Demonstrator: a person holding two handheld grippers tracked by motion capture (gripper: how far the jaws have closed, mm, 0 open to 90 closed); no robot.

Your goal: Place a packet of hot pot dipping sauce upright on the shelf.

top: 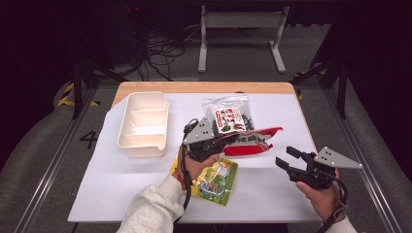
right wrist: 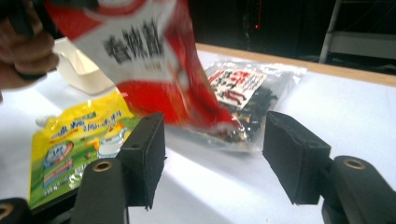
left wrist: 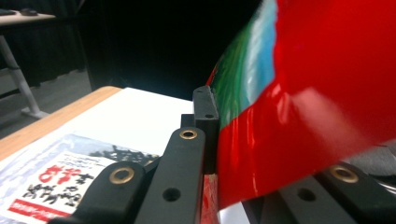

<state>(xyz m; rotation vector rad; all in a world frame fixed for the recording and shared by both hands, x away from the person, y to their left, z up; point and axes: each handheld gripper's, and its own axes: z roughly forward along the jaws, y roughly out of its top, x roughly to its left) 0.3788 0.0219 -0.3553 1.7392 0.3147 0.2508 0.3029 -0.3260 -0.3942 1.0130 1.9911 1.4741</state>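
Your left gripper [top: 224, 141], at the centre of the high view, is clamped on the left end of the red packet [top: 252, 141], which hangs just above the white-covered bench [top: 121, 184]. Your right gripper [top: 287, 157], at the lower right, stands half open with nothing between its jaws, well apart from the packet. A clear bag of dark bits [top: 228, 116] lies just above the red packet in the frame, a yellow-green pouch [top: 216, 179] lies under your left hand [top: 197, 167], and a cream tray [top: 143, 124] sits at the upper left.

Left gripper view: your jaws pinch the red packet [left wrist: 299, 107], which takes up the right half of the frame; the clear bag [left wrist: 56, 177] lies at lower left.

Right gripper view: your jaws stand apart and empty. The red packet [right wrist: 154, 56] hangs at upper left, the clear bag [right wrist: 247, 93] behind it, the yellow-green pouch [right wrist: 74, 140] at lower left.
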